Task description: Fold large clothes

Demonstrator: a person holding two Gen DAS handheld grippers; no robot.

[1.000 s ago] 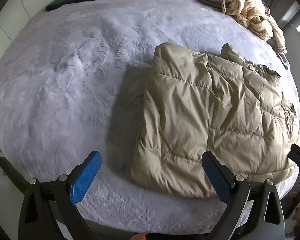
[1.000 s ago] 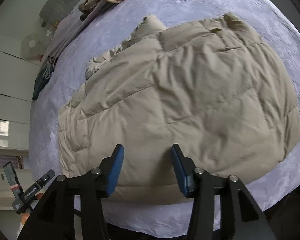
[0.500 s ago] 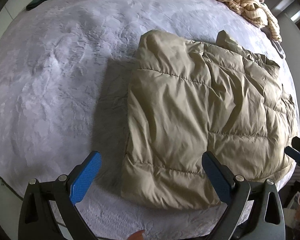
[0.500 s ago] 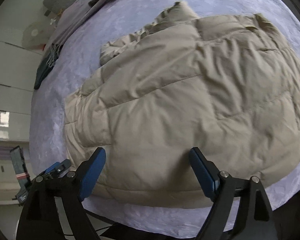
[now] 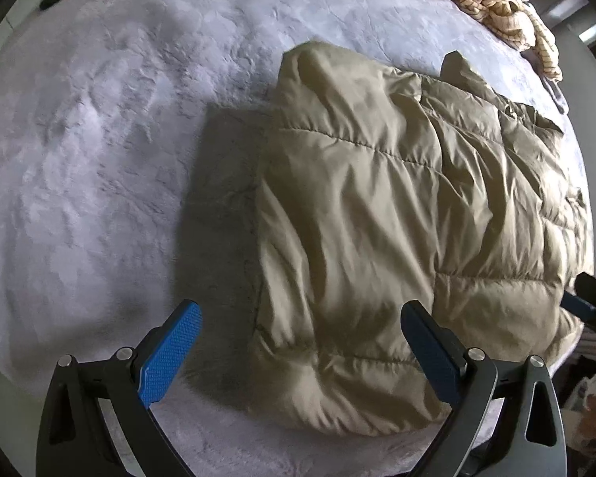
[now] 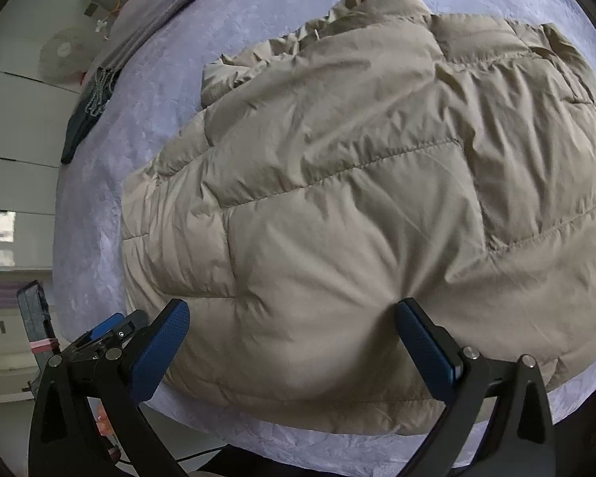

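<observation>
A beige quilted puffer jacket [image 5: 397,214] lies flat on a lavender bed cover [image 5: 99,151], near the front edge; it fills the right wrist view [image 6: 357,198]. My left gripper [image 5: 298,318] is open and empty over the jacket's front left corner. My right gripper [image 6: 290,314] is open and empty, its fingers straddling the jacket's front hem, the right finger [image 6: 421,338] pressing into the fabric. The right gripper shows at the right edge of the left wrist view [image 5: 588,302], and the left gripper shows low left in the right wrist view [image 6: 107,330].
A heap of cream knit and brown clothes [image 5: 496,0] lies at the bed's far right. A dark green garment [image 6: 81,123] lies at the far left edge. White cabinets [image 6: 12,139] stand beyond the bed. The bed's front edge [image 6: 298,449] is just below the grippers.
Both grippers have moved closer to the jacket's front edge. The right gripper opened from a narrow gap to wide. The left gripper stayed open.
</observation>
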